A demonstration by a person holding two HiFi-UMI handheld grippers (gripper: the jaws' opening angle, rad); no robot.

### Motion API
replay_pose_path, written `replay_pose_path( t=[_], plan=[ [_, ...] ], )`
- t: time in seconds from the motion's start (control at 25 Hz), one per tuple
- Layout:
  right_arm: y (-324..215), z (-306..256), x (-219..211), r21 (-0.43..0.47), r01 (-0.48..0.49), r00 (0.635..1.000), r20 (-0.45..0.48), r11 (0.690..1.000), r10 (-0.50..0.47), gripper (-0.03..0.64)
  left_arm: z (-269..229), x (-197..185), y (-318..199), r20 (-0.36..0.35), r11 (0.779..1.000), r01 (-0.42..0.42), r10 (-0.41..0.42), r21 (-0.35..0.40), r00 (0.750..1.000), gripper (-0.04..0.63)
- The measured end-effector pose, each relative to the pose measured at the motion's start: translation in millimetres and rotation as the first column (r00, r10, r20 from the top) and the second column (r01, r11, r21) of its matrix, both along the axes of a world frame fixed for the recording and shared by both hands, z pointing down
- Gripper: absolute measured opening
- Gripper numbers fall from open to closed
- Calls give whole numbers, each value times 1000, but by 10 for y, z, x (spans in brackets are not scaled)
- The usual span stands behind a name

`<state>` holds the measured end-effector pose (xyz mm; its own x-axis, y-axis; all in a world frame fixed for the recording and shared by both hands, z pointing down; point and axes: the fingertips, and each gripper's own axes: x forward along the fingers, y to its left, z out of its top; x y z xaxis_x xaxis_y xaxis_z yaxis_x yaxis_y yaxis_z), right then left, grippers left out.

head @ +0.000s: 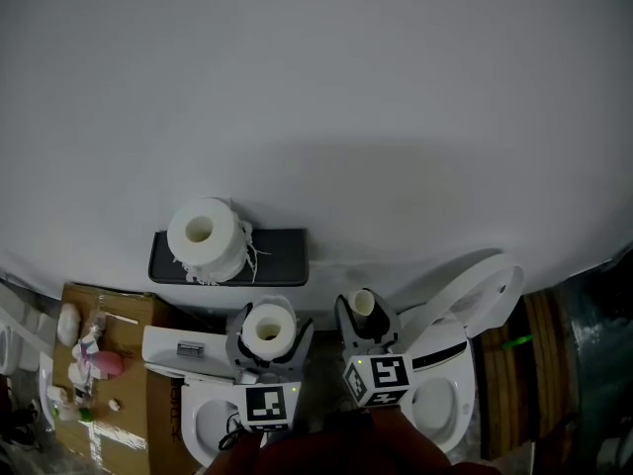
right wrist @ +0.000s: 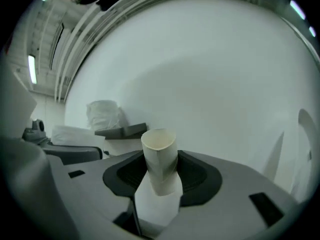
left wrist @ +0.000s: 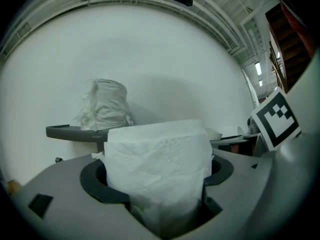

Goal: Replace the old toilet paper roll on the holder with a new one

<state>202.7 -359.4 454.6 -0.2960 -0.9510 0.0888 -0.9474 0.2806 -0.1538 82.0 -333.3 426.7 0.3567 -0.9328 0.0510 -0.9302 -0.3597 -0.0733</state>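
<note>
A full white toilet paper roll stands upright in my left gripper, which is shut on it; it fills the left gripper view. My right gripper is shut on an empty cardboard tube with a scrap of paper hanging from it. Both grippers point level at the white wall. Ahead and to the left, a ragged roll stands on end on the dark wall holder shelf, also seen in the left gripper view and the right gripper view.
A white toilet with its lid raised sits to the right of the right gripper. A second white toilet with its tank is under the left gripper. A cardboard box with small items lies at the far left.
</note>
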Motion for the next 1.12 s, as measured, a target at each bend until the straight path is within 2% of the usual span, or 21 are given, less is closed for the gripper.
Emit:
replay_pose_path(
  t=[0.12, 0.2, 0.4, 0.6, 0.72, 0.8, 0.92, 1.0, 1.12],
  plan=[
    [97, 31, -93, -13, -18, 985, -171, 1000, 16, 195, 66, 34, 7, 18, 1000, -3, 3, -2, 1000, 443],
    [146, 62, -134, -17, -23, 974, -224, 1000, 18, 195, 119, 54, 4, 33, 1000, -6, 6, -2, 999, 443],
    [216, 49, -165, -17, -7, 977, -212, 1000, 3, 195, 206, 94, 16, 42, 1000, -7, 8, -21, 999, 443],
    [317, 17, -79, -2, -12, 978, -207, 1000, 12, 195, 344, 246, 8, -60, 993, -37, 30, -110, 998, 443],
    [350, 5, -1, 3, -15, 979, -205, 1000, 15, 195, 494, 365, -25, -143, 977, -79, 51, -199, 988, 443],
    [360, 4, 61, 24, -14, 978, -206, 1000, 19, 195, 584, 458, -70, -254, 954, -126, 55, -273, 966, 443],
    [404, -9, 199, 42, -36, 975, -217, 998, 44, 195, 707, 575, -153, -409, 916, -188, 30, -354, 912, 443],
    [437, -31, 288, 45, -51, 973, -224, 998, 60, 195, 762, 628, -236, -516, 897, -227, -2, -381, 857, 443],
    [472, -47, 410, 48, -67, 975, -207, 997, 75, 195, 833, 689, -403, -664, 874, -285, -56, -393, 745, 443]
  ],
)
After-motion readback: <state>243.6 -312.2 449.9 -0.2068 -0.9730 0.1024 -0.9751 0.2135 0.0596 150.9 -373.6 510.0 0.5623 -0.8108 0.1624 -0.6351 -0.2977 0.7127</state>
